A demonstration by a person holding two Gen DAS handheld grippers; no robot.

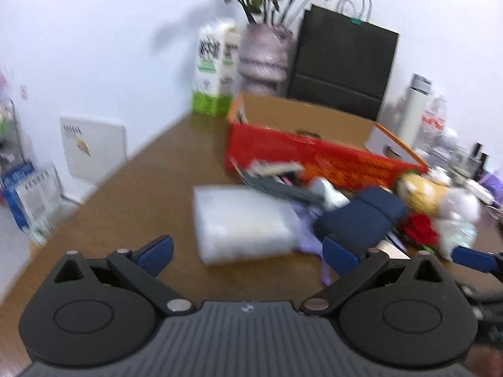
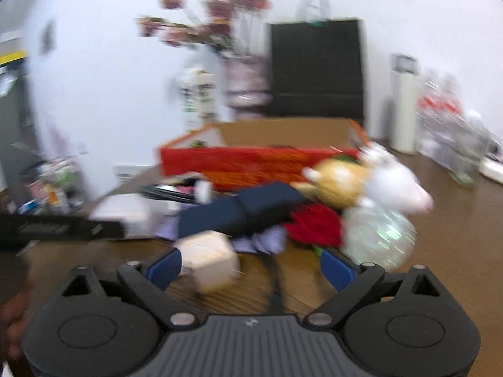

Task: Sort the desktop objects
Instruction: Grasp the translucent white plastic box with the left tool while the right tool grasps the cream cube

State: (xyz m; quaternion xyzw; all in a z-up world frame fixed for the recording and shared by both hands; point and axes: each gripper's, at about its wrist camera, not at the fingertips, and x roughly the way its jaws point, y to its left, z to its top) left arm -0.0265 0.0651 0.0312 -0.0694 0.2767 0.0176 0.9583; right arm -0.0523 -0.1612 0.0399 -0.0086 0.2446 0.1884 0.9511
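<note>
Sorting looks barely begun: the open red-fronted cardboard box (image 1: pixel 314 154) appears mostly empty, and in front of it a frosted plastic case (image 1: pixel 242 223), navy pouch (image 1: pixel 361 220), plush toys (image 2: pixel 371 179) and pale wooden cube (image 2: pixel 210 260) crowd the brown tabletop (image 1: pixel 125 220). Left tool (image 1: pixel 248 253) and right tool (image 2: pixel 251 267) gape wide, gripping nothing.

Piled on the table (image 1: pixel 132 207): plastic case (image 1: pixel 242 223) left of pouch (image 1: pixel 361 216), plush toy (image 1: pixel 440 198) right, open cardboard box (image 1: pixel 301 125) behind, paper bag (image 1: pixel 342 62) farther back.
</note>
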